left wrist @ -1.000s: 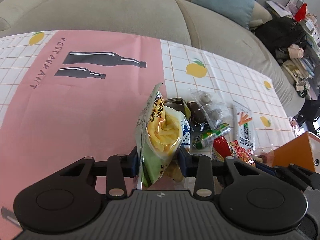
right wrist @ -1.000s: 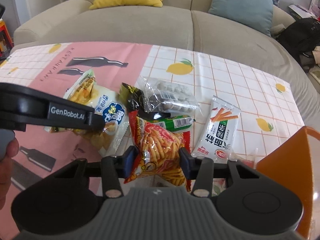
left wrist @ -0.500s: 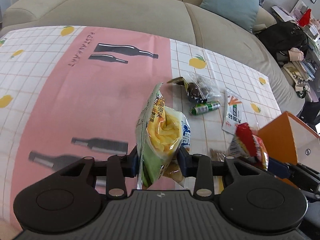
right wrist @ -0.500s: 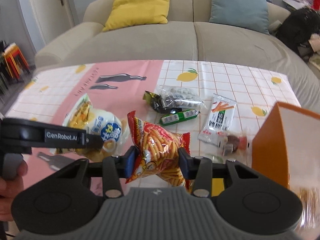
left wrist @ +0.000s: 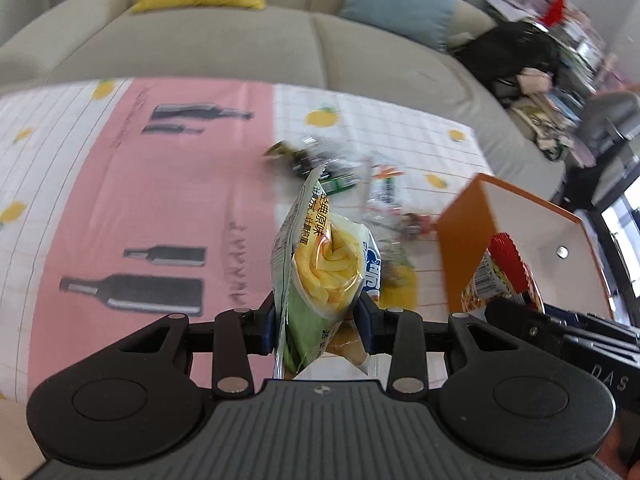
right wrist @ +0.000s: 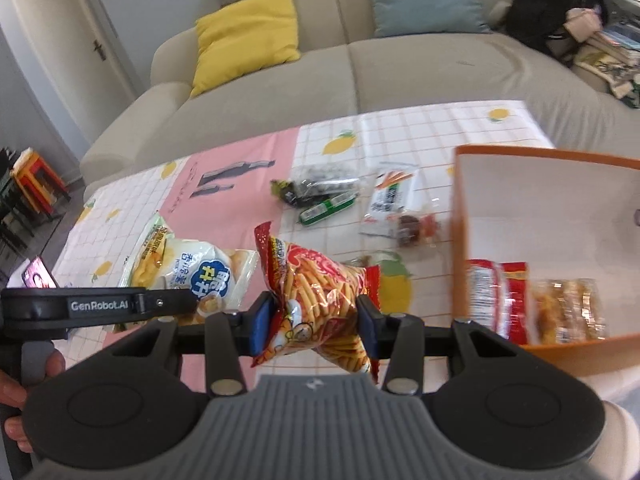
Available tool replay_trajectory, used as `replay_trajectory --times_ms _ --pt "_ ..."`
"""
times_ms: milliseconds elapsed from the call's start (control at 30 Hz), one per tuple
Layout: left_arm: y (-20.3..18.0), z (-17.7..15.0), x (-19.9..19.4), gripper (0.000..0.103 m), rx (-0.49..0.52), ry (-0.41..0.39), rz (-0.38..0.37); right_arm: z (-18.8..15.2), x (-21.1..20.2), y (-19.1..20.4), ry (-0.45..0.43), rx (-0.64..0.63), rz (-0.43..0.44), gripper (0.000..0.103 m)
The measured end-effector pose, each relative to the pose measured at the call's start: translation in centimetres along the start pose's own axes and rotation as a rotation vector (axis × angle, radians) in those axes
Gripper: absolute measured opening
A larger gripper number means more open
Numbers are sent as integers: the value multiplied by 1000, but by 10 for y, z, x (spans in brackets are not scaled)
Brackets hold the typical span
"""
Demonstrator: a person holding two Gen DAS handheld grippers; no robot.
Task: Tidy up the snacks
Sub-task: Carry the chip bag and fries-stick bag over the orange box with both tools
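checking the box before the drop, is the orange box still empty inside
No, the right wrist view shows the orange box already holding red-and-white packets and a clear pack of brown snacks.

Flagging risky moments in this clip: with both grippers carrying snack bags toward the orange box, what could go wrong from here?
1. The left gripper and right gripper run close side by side, so they might collide at the orange box.
2. The red snack bag is pinched low and its crisps could get crushed.
3. The yellow-green chip bag stands tall above the pads and might snag the box wall.
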State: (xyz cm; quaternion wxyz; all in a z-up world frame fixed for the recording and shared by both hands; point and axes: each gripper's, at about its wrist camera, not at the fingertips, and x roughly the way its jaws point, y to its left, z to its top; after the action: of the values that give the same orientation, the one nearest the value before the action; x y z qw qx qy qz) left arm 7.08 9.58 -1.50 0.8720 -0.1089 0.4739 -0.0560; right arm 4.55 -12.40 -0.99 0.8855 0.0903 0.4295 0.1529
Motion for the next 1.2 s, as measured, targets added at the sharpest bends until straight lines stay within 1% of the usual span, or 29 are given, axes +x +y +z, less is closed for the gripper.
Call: replay_trajectory --times_ms 167,267,367,467,567,700,833,967,1067,1200 --pt "-46 3 -10 43 78 -12 -74 4 -38 -24 -55 9 -27 43" --pt "-76 7 -11 43 146 -20 -94 10 -58 -41 -92 -1 -60 43" --pt "-106 14 -9 43 205 -24 -135 16 -74 -60 -115 -9 -99 43" --pt "-134 21 -3 43 260 -22 -182 23 -83 -81 -118 -16 -140 43" --pt "-162 27 7 43 325 -12 -204 30 -89 -105 -106 -13 -188 43" --pt "-193 33 30 43 384 29 -242 38 -84 -136 -71 10 -241 43" --pt "-214 31 53 43 445 55 -236 44 -66 -168 -8 64 -259 43" --pt "-226 33 77 43 461 90 -250 45 -45 -192 63 90 -288 43" --pt "-233 37 97 43 479 114 -224 45 -24 -202 107 88 -310 43" --pt "-243 38 120 43 528 147 -184 47 1 -210 151 63 -332 43"
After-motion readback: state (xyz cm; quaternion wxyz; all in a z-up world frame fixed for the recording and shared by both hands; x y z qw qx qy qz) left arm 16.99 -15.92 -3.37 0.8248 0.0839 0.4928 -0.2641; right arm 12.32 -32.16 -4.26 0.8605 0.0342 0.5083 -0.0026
